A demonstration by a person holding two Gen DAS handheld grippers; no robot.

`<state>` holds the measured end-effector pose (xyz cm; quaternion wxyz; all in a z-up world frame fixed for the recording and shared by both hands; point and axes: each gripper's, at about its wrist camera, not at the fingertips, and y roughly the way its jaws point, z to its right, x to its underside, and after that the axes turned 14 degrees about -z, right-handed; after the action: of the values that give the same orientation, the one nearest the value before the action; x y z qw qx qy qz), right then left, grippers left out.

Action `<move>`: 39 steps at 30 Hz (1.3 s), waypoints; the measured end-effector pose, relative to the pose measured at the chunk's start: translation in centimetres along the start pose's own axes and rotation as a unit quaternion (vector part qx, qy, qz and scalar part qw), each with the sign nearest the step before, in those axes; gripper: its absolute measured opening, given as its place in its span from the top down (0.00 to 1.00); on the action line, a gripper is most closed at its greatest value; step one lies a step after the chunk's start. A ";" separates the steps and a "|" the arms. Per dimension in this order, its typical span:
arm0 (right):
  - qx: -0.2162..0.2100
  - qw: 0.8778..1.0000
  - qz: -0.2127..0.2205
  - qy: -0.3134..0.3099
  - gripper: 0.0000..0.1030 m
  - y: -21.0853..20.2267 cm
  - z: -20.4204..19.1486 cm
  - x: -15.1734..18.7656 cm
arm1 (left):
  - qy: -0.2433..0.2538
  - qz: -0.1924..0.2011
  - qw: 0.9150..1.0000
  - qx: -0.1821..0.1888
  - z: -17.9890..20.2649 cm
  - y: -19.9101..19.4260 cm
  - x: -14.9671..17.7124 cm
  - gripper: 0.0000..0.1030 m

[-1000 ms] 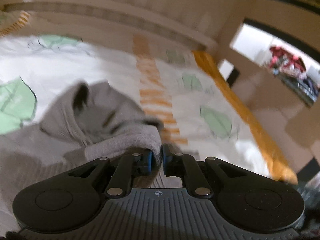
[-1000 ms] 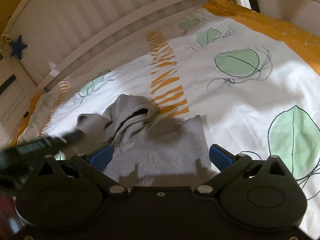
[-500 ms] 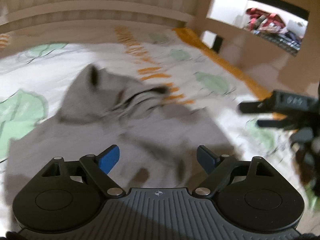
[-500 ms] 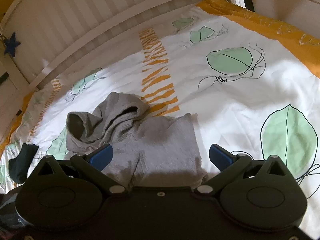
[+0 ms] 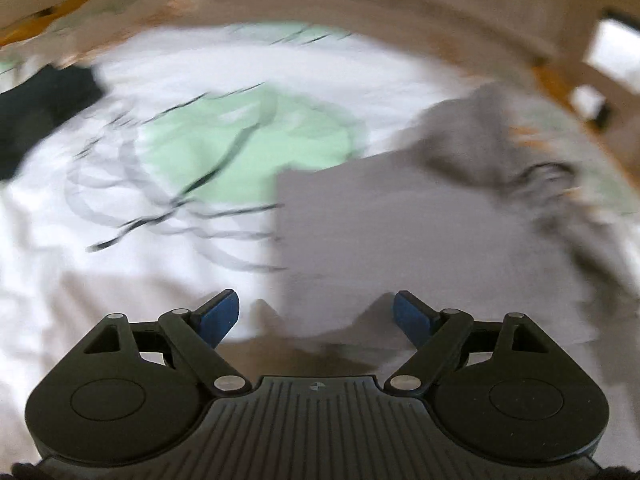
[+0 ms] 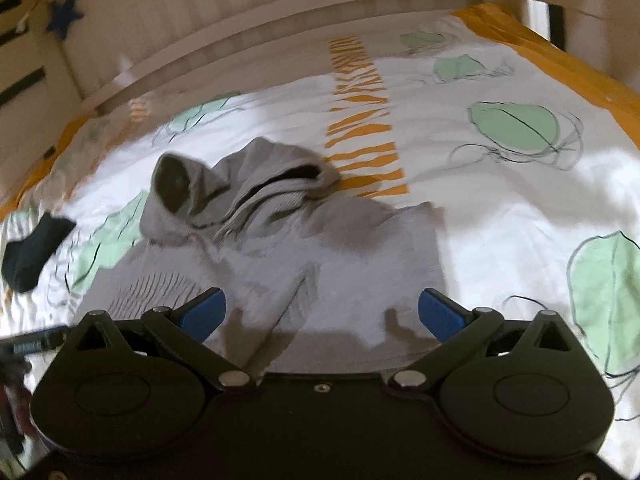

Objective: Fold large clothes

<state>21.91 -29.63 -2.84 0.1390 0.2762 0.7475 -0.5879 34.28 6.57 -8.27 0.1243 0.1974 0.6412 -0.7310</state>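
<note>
A grey hooded sweater (image 6: 320, 240) lies folded on the bed, hood bunched at its far end. In the blurred left wrist view the sweater (image 5: 400, 232) fills the right half, its straight left edge running toward me. My left gripper (image 5: 316, 312) is open and empty, just above the sweater's near left edge. My right gripper (image 6: 320, 312) is open and empty over the sweater's near edge. A part of the left gripper shows at the right wrist view's left edge (image 6: 36, 344).
The bed has a white cover (image 6: 500, 208) with green leaves and orange stripes. A dark sock (image 6: 32, 252) lies left of the sweater; it also shows in the left wrist view (image 5: 36, 120). A white slatted bed rail (image 6: 240, 20) runs behind.
My left gripper was shut on the sweater's cloth, then opened and let it go, and has swung left. My right gripper stayed open and shifted slightly.
</note>
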 end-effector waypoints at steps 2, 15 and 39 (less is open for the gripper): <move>0.002 1.000 0.001 -0.018 0.01 0.4 -0.8 0.5 | -0.035 -0.019 0.999 0.023 -1.4 0.6 -0.6 0.15; 0.059 0.984 0.008 -0.168 0.01 3.8 -7.8 2.0 | 0.003 -0.049 0.999 0.010 -0.6 1.3 -2.1 0.04; 0.016 1.000 0.001 0.009 0.22 1.9 3.9 0.8 | -0.011 -0.046 0.999 0.012 -1.0 1.6 -2.2 0.03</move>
<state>21.89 -32.83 -5.91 0.1286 0.2846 0.7391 -0.5968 37.07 7.12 -8.81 0.0951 0.1610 0.6392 -0.7460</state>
